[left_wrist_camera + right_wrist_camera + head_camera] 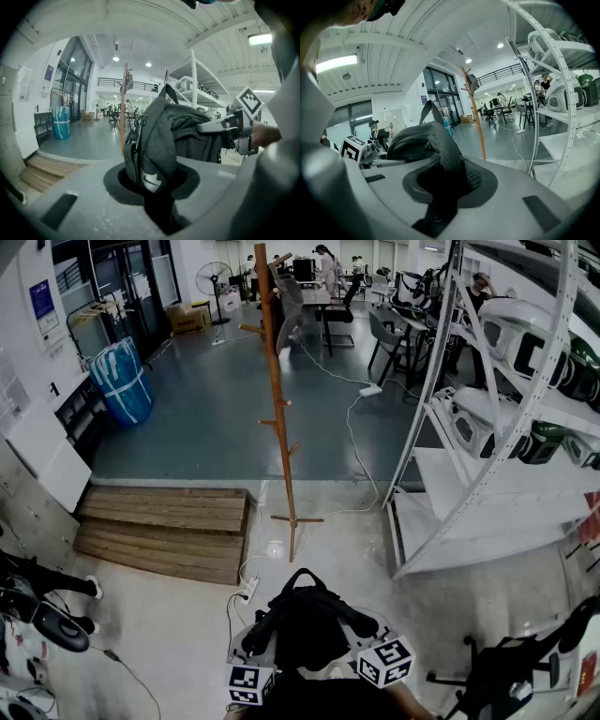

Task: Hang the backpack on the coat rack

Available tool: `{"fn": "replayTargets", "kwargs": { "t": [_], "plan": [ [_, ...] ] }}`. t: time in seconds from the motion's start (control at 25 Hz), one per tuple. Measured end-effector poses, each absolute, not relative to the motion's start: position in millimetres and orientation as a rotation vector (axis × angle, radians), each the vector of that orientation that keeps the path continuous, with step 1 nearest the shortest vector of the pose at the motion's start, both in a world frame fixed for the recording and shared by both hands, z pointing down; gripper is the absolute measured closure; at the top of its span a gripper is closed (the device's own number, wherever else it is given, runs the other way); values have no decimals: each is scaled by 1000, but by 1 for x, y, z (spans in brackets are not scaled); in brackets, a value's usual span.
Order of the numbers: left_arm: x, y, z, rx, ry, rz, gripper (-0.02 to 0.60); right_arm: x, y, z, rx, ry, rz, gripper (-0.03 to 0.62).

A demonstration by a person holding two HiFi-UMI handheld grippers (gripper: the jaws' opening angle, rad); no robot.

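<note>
Grey floor (pixel 216 409), coat rack (pixel 278 409) at 12 o'clock; backpack (pixel 305 620) points lengthwise toward it, top first, left gripper (pixel 150 173) and right gripper (pixel 445 183) both clamped on it

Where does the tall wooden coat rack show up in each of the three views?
Head view: the tall wooden coat rack stands upright left of centre, running from the top edge down to its floor base.
Left gripper view: a thin pole left of centre, beyond the bag.
Right gripper view: a leaning pole right of centre.
Shared landmark: the black fabric backpack, in front of the rack in all three.
</note>
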State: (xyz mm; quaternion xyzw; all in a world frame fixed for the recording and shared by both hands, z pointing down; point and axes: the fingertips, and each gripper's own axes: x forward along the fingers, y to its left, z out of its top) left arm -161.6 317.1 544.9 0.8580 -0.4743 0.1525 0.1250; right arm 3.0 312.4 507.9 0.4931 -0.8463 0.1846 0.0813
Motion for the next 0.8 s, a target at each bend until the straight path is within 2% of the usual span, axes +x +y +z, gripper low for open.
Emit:
{"fn": "replayTargets", "kwargs": {
  "t": [0.8],
  "plan": [
    [-192, 293, 557, 2523, -1353, 390, 491, -29, 299, 512, 1499, -2499, 566, 523]
  ]
}}
